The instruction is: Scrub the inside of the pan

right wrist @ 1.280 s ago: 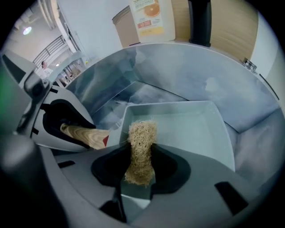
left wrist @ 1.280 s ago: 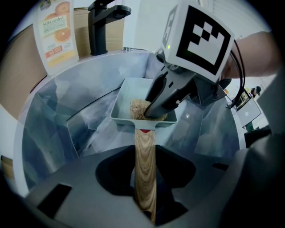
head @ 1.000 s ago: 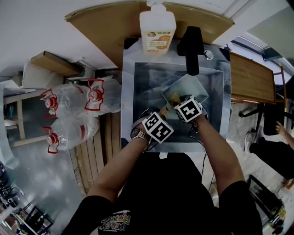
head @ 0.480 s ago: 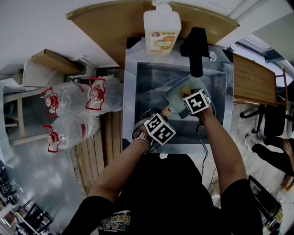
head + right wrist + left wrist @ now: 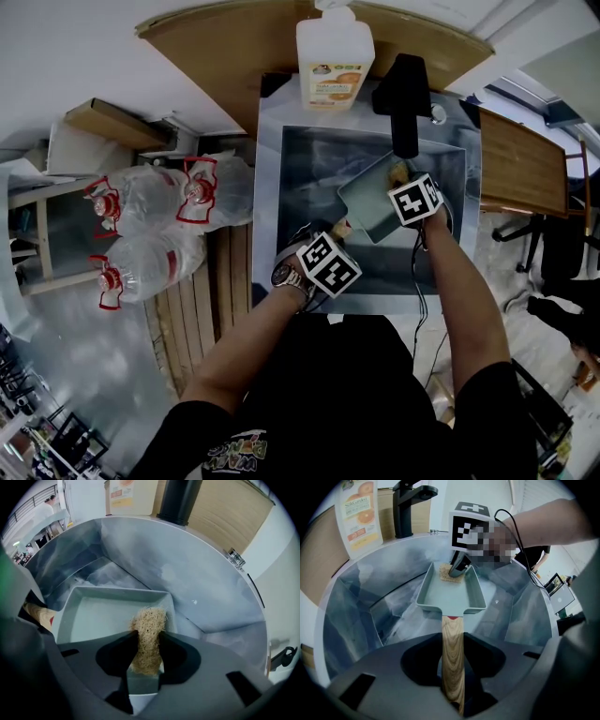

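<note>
A grey-green rectangular pan [image 5: 367, 204] with a wooden handle [image 5: 452, 651] sits tilted in the steel sink [image 5: 298, 159]. My left gripper [image 5: 452, 681] is shut on that handle, at the pan's near side [image 5: 339, 230]. My right gripper [image 5: 146, 656] is shut on a tan fibrous scrub pad [image 5: 149, 632]. The pad presses on the pan's floor [image 5: 103, 613] by the far wall. In the left gripper view, the pad [image 5: 449, 573] lies at the pan's far end [image 5: 450, 595] under the right gripper [image 5: 459, 565]. From above, the right gripper [image 5: 401, 180] reaches over the pan's far right corner.
A black faucet [image 5: 405, 94] rises at the sink's back, right above the pan's far end. A soap bottle [image 5: 335, 52] stands on the wooden counter behind the sink. Water bottles [image 5: 150, 234] lie on the floor to the left.
My right gripper has slid the scrub pad across the pan floor toward its far right corner. The left gripper has kept hold of the handle in the same spot.
</note>
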Demonstrator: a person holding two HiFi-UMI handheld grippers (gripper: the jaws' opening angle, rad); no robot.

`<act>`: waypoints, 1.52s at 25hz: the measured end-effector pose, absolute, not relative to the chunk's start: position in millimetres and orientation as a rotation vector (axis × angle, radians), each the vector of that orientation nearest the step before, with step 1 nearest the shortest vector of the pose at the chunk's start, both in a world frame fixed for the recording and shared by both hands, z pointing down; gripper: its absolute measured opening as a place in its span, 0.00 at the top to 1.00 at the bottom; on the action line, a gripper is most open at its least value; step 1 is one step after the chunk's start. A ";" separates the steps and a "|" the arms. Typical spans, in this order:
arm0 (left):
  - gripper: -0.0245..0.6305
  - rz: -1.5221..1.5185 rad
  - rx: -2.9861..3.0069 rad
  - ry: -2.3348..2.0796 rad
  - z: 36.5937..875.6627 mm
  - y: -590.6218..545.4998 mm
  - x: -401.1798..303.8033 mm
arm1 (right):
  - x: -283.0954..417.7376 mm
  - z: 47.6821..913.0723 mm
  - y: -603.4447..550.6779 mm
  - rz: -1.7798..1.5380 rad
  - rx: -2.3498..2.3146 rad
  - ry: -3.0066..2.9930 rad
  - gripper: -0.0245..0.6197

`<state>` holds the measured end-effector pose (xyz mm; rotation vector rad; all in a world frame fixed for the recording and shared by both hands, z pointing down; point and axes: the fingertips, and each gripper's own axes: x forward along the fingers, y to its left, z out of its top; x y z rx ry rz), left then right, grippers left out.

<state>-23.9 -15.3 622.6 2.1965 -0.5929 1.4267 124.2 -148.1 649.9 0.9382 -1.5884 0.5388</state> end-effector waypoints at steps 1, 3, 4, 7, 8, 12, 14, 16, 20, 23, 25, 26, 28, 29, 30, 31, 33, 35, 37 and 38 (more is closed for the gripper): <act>0.74 1.427 2.196 -0.593 622.7 -15.4 -24.1 | 124.5 649.9 -148.9 0.529 0.940 -1.586 0.74; 0.74 1.428 2.196 -0.594 623.1 -15.3 -24.2 | 124.5 650.1 -149.3 0.496 0.946 -1.580 0.74; 0.74 1.429 2.196 -0.594 623.3 -15.1 -24.0 | 125.0 650.1 -149.3 0.485 0.951 -1.579 0.74; 0.74 1.428 2.197 -0.592 623.7 -14.8 -23.6 | 127.7 648.2 -149.9 0.490 0.970 -1.585 0.74; 0.74 1.427 2.198 -0.591 623.7 -14.7 -23.7 | 128.4 646.7 -150.4 0.490 0.975 -1.587 0.74; 0.74 1.425 2.198 -0.590 623.3 -14.8 -23.7 | 132.2 639.7 -152.6 0.473 1.016 -1.588 0.74; 0.74 1.424 2.197 -0.590 623.2 -14.8 -23.5 | 134.4 636.2 -153.6 0.465 1.044 -1.584 0.74; 0.74 1.424 2.197 -0.589 623.1 -14.7 -23.4 | 137.1 632.2 -154.4 0.461 1.072 -1.578 0.74; 0.74 1.424 2.198 -0.587 623.4 -14.9 -23.0 | 146.4 618.3 -158.4 0.461 1.153 -1.572 0.74; 0.74 1.424 2.198 -0.589 622.8 -14.9 -23.7 | 145.7 603.6 -156.6 0.510 1.182 -1.630 0.74; 0.74 1.424 2.198 -0.589 622.4 -14.7 -24.0 | 137.0 595.6 -149.5 0.587 1.172 -1.701 0.74; 0.74 1.423 2.198 -0.589 622.3 -14.7 -23.8 | 131.5 592.9 -144.7 0.632 1.161 -1.739 0.74; 0.74 1.423 2.198 -0.589 622.3 -14.6 -23.5 | 119.8 589.8 -133.5 0.716 1.131 -1.800 0.74; 0.74 1.424 2.198 -0.589 622.4 -14.7 -23.6 | 113.9 589.1 -127.6 0.745 1.111 -1.821 0.74; 0.74 1.425 2.197 -0.589 622.6 -14.9 -23.7 | 107.9 588.8 -121.8 0.763 1.090 -1.838 0.74; 0.74 1.426 2.196 -0.589 622.7 -15.2 -23.8 | 101.9 588.8 -116.3 0.770 1.065 -1.853 0.74; 0.74 1.426 2.195 -0.590 622.9 -15.5 -23.7 | 89.8 590.5 -104.4 0.773 1.011 -1.876 0.74; 0.74 1.426 2.194 -0.590 623.2 -15.1 -23.6 | 78.0 594.3 -90.8 0.776 0.953 -1.889 0.74; 0.74 1.427 2.194 -0.590 623.4 -15.0 -23.7 | 67.7 598.6 -77.9 0.782 0.900 -1.895 0.74; 0.74 1.427 2.194 -0.590 623.3 -15.2 -23.7 | 63.2 600.9 -72.1 0.787 0.878 -1.897 0.74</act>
